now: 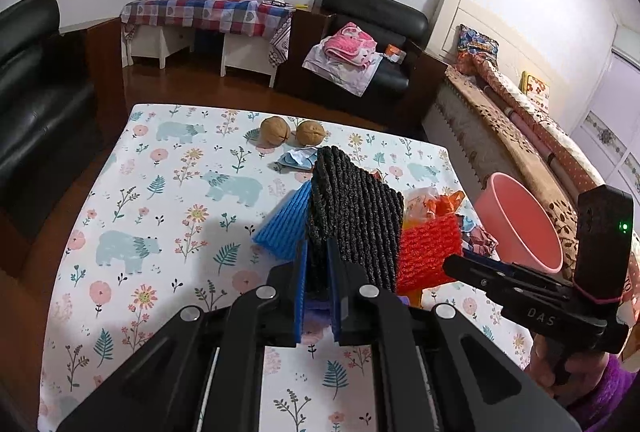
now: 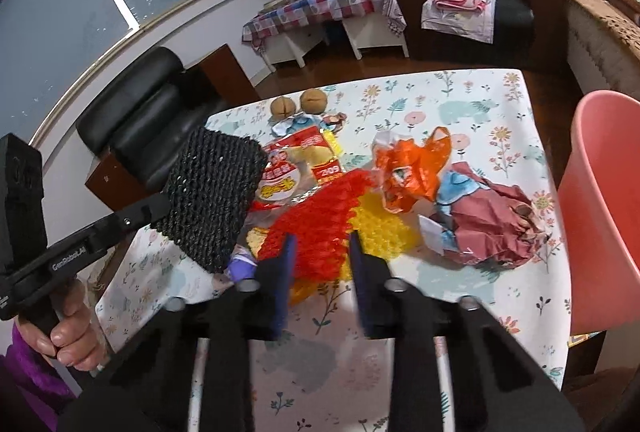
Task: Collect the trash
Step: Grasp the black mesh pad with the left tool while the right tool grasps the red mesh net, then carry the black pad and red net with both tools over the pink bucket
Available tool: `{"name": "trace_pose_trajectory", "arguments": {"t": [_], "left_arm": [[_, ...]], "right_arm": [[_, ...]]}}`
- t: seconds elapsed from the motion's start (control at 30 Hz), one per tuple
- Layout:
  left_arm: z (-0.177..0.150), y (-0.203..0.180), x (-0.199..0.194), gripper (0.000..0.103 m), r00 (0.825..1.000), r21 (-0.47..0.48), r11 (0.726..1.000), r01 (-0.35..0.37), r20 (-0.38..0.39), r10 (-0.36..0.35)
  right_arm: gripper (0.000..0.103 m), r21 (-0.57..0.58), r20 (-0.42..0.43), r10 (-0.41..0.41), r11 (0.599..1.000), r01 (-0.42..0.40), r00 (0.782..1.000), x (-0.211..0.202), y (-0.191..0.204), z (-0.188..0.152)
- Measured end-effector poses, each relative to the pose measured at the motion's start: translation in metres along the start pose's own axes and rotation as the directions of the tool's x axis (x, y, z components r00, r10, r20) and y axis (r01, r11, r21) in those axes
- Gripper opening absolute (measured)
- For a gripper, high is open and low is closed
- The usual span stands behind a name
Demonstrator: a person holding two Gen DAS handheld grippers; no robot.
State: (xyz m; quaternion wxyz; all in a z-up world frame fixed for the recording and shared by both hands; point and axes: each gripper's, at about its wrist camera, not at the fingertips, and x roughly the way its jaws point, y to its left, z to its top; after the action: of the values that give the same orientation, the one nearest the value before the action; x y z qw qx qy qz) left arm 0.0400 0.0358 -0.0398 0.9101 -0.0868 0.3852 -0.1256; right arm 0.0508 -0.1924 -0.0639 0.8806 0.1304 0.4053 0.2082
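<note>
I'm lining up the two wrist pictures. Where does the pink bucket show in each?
Left wrist view: the pink bucket is at the right, beyond the table's right edge, behind the right gripper.
Right wrist view: the bucket fills the right edge.
Shared landmark: the two walnuts at the table's far side.

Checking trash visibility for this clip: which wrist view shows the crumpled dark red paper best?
The right wrist view. The crumpled dark red paper lies whole and unobstructed on the table, beside the pink bin. In the left wrist view only a scrap of it shows, behind the right gripper.
</note>
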Motion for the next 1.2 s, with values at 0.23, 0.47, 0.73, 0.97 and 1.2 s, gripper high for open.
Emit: {"name": "trace_pose_trajectory", "arguments": {"t": [0.23, 0.47, 0.73, 0.97, 1.2], "left_arm": [[0.004, -0.009, -0.010, 0.009, 1.000, 0.014, 1.000, 0.004, 0.029, -0.004], [0.018, -0.033, -0.023, 0.009, 0.997, 0.048, 0.999, 0.022, 0.073, -0.026], [0.032, -0.080, -0.018, 0.009, 0.993, 0.109, 0.992, 0.070, 0.082, -0.079], [0.041, -0.131, -0.002, 0.009, 0.988, 0.178, 0.976, 0.124, 0.071, -0.139], [0.044, -0.181, 0.020, 0.009, 0.982, 0.241, 0.956, 0.169, 0.037, -0.184]], "right_arm": [[0.011, -0.010, 0.071, 0.034, 0.999, -0.034, 0.997, -0.028, 0.002, 0.003], [0.011, 0.023, 0.162, 0.020, 0.999, -0.024, 0.987, -0.063, -0.013, 0.011], [0.011, 0.102, 0.275, -0.109, 0.991, 0.083, 0.955, -0.111, -0.051, 0.016], [0.011, 0.189, 0.305, -0.251, 0.961, 0.200, 0.918, -0.139, -0.091, 0.009], [0.011, 0.249, 0.286, -0.382, 0.915, 0.317, 0.879, -0.154, -0.122, -0.004]]}}
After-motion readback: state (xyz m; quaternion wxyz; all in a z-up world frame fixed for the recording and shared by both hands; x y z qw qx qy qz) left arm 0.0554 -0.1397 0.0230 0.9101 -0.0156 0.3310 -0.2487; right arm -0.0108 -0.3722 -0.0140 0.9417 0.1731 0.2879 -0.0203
